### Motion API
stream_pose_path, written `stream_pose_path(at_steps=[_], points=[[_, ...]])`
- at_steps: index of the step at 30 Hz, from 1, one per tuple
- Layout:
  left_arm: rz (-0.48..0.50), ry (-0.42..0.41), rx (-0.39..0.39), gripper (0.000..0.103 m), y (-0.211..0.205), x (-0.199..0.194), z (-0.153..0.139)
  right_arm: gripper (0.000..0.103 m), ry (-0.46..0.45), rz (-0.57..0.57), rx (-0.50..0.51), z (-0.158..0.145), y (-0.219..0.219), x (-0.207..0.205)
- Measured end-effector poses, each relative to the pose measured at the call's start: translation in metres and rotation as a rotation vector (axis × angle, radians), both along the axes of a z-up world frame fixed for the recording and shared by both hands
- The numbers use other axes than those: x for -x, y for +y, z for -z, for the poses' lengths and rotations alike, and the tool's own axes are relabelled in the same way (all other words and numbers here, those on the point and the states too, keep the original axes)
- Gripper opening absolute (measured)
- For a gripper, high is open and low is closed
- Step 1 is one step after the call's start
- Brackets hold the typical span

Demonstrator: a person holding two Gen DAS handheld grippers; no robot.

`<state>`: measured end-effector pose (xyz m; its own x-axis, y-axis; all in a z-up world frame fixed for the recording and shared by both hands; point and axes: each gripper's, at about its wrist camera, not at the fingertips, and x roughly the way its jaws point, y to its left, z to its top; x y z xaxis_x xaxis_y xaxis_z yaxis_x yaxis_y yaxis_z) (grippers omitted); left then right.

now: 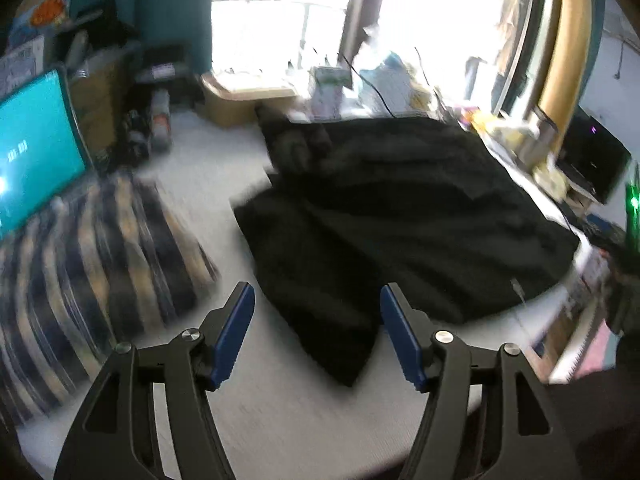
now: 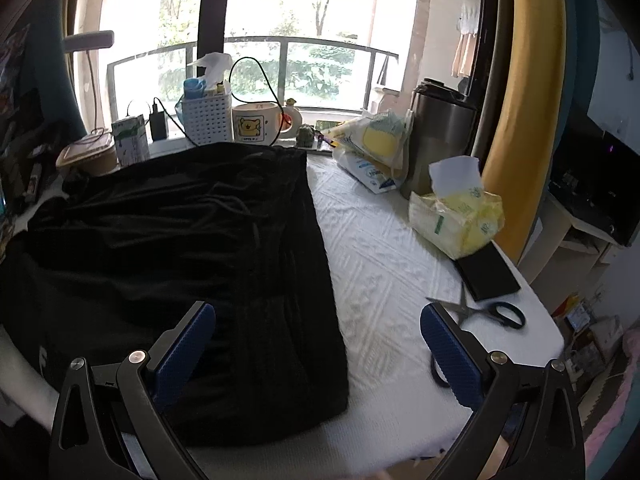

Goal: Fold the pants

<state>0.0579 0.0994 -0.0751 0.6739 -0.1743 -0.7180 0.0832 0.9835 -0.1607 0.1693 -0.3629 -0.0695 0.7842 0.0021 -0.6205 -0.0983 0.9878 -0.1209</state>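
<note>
Left gripper [image 1: 318, 300] jaws apart, empty; right gripper [image 2: 318, 320] jaws wide, empty, tilted downward

White table [image 2: 384, 248] bears black pants [image 2: 180, 248], scissors [image 2: 492, 312], phone [image 2: 488, 272].

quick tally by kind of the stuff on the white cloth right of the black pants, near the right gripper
tissue packs: 1
phones: 1
scissors: 1
plastic bags: 1
steel canisters: 1
total: 5
</note>
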Motion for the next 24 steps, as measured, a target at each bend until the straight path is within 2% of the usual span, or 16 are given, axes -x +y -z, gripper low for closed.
stream_pose_path(at_steps=[4,6,8,10,13,14,15,16,17,18,20,24], points=[[0.04,0.062,-0.016,0.066,-0.023,0.01,0.026,0.103,-0.007,-0.005,0.029,0.0,-0.007,0.018],[0.044,0.073,-0.058,0.066,-0.036,0.008,0.036,0.103,-0.011,-0.014,0.043,0.0,-0.012,0.026],[0.041,0.053,-0.111,0.066,-0.044,0.006,0.038,0.103,-0.017,-0.028,0.066,0.002,-0.015,0.035],[0.032,0.035,-0.162,0.066,-0.051,0.001,0.041,0.103,-0.035,-0.048,0.133,0.005,-0.014,0.045],[0.014,-0.014,-0.172,0.064,-0.053,-0.004,0.045,0.103,-0.012,-0.11,0.159,0.018,-0.012,0.051],[0.015,-0.025,-0.172,0.047,-0.053,-0.004,0.045,0.103,0.003,-0.136,0.161,0.025,-0.01,0.05],[0.005,-0.033,-0.175,0.023,-0.051,-0.005,0.044,0.102,0.012,-0.152,0.164,0.03,-0.008,0.049],[-0.012,-0.032,-0.179,0.014,-0.048,-0.004,0.043,0.1,0.021,-0.17,0.168,0.034,-0.004,0.048],[-0.028,-0.028,-0.178,0.004,-0.045,-0.005,0.042,0.091,0.027,-0.193,0.174,0.039,0.0,0.047],[-0.039,-0.028,-0.166,0.002,-0.04,-0.005,0.041,0.085,0.018,-0.208,0.189,0.042,0.004,0.046],[-0.062,-0.026,-0.136,0.002,-0.031,-0.003,0.04,0.082,-0.013,-0.232,0.197,0.045,0.012,0.044],[-0.06,-0.065,-0.137,0.002,-0.027,0.009,0.028,0.081,-0.052,-0.279,0.235,0.047,0.024,0.037]])
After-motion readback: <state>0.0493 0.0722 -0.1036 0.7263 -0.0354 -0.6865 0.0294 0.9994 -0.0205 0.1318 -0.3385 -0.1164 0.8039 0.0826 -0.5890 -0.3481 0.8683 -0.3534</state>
